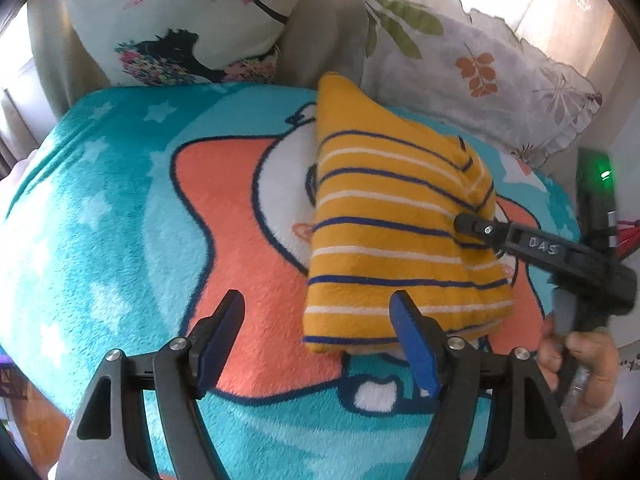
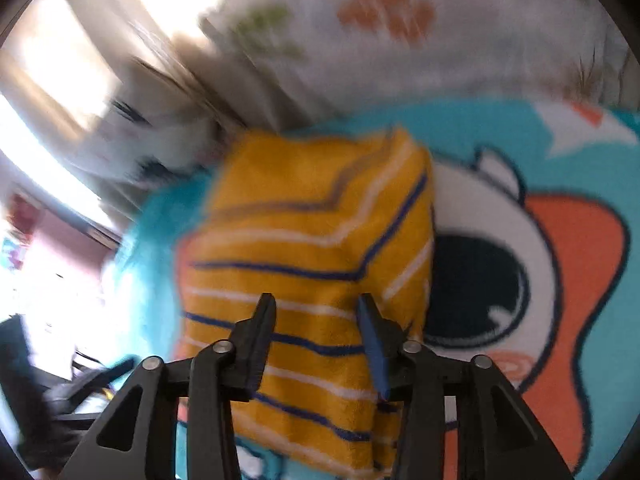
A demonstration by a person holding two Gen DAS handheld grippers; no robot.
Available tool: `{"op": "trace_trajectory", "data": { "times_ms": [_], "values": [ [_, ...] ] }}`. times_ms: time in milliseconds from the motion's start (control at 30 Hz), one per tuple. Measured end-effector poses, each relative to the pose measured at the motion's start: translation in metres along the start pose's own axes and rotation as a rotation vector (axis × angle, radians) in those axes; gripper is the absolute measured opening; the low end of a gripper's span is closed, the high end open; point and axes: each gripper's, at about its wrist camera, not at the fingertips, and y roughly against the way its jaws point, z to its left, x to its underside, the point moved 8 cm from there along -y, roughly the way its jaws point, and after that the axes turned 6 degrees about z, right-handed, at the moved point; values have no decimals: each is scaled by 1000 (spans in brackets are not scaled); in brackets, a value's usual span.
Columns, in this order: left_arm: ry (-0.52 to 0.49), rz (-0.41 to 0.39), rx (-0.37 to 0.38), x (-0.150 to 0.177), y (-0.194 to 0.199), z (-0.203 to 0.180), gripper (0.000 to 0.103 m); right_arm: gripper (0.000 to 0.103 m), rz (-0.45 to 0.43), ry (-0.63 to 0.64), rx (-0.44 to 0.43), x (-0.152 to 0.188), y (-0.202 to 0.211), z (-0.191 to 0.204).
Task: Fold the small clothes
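Note:
A yellow garment with navy and white stripes (image 1: 396, 220) lies folded on a teal cartoon blanket (image 1: 120, 200). My left gripper (image 1: 318, 320) is open and empty, just in front of the garment's near-left corner. My right gripper (image 1: 466, 222) reaches in from the right, its tip over the garment's right edge. In the right wrist view the right gripper (image 2: 316, 312) is open above the striped garment (image 2: 304, 248), holding nothing. That view is blurred.
A white pillow with a dark figure print (image 1: 180, 20) and a white pillow with a leaf print (image 1: 480, 68) lean at the back of the blanket. A hand (image 1: 576, 364) holds the right gripper's handle at the right edge.

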Motion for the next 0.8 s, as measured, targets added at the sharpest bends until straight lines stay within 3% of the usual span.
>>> {"op": "trace_trajectory", "data": {
  "times_ms": [100,267,400,500,600,667,800],
  "values": [
    [5,-27,-25,4,11,8,74,46,-24,-19,-27,0,9,-2],
    [4,-53,-24,6,21,19,75,46,-146,17,-52,-22,48,20],
    [-25,-108,-5,-2,33,26,75,46,-126,31,7,-45,28,34],
    [-32,-155,-2,-11,47,36,75,48,-73,32,113,-54,-4,32],
    [-42,-246,-38,-20,71,56,79,59,-59,24,180,-58,-24,27],
    [-58,-330,-105,-29,90,70,91,63,-51,-4,185,-60,-25,28],
    [-84,-470,-190,-42,123,95,101,63,-20,-11,223,-58,-17,35]
  ]
}}
